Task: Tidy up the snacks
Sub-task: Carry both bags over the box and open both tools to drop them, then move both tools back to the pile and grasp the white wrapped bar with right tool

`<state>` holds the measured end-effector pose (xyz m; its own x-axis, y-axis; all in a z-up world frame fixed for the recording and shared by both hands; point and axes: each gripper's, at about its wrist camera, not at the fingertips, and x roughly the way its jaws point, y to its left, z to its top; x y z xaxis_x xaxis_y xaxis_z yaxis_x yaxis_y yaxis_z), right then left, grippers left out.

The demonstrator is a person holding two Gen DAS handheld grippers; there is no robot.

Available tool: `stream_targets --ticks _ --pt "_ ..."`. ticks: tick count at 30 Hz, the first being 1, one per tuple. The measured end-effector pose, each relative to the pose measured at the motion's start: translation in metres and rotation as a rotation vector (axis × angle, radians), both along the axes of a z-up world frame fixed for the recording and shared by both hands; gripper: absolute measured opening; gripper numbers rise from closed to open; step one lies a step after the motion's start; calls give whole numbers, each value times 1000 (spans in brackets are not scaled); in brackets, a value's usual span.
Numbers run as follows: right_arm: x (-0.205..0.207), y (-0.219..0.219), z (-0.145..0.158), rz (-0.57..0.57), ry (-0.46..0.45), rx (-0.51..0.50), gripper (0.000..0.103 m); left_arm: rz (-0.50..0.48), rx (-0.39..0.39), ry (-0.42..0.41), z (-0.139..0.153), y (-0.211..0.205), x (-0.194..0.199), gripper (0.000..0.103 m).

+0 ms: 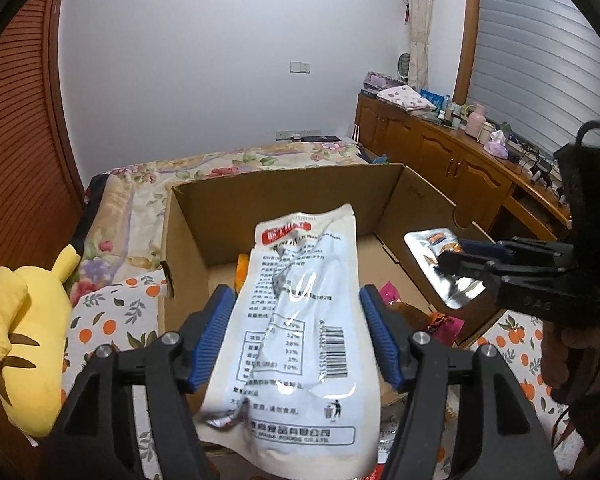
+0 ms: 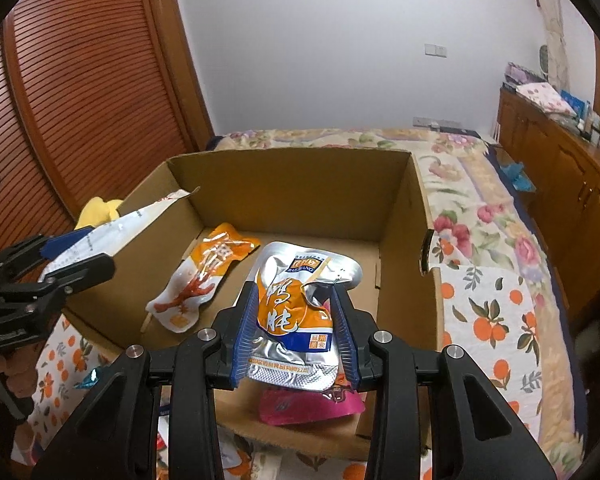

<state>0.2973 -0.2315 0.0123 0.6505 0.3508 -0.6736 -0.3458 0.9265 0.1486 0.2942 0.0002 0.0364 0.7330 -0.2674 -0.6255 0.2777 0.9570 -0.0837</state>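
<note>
My left gripper (image 1: 296,296) holds a white snack packet (image 1: 300,340) by its two side edges, printed back up, over the near end of an open cardboard box (image 1: 284,188). The blue pads touch both edges and the packet is creased down its middle. In the right wrist view that left gripper (image 2: 76,252) and the white packet (image 2: 112,232) hang above the box's (image 2: 292,184) left wall. My right gripper (image 2: 296,320) is shut on an orange and silver packet (image 2: 296,296) above the box floor. From the left wrist view this right gripper (image 1: 448,264) and its silver packet (image 1: 428,248) sit at the box's right wall.
An orange crayfish packet (image 2: 204,276) and a pink packet (image 2: 308,404) lie inside the box. The box rests on an orange-print cloth (image 2: 488,320) over a floral bed. A yellow plush toy (image 1: 28,340) lies left of it. A wooden cabinet (image 1: 440,148) lines the right wall.
</note>
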Motion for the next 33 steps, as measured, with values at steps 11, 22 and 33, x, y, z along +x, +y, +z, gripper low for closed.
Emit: stream_targets --ticks 11,22,33 --pt "0 8 -6 -4 4 -6 44 -16 -4 -79 19 3 -19 65" --pt "-62 5 19 75 -124 1 47 -60 28 -137 29 7 -80 65" --pt "-137 -4 10 166 -147 -4 53 -123 3 -117 15 10 -147 66"
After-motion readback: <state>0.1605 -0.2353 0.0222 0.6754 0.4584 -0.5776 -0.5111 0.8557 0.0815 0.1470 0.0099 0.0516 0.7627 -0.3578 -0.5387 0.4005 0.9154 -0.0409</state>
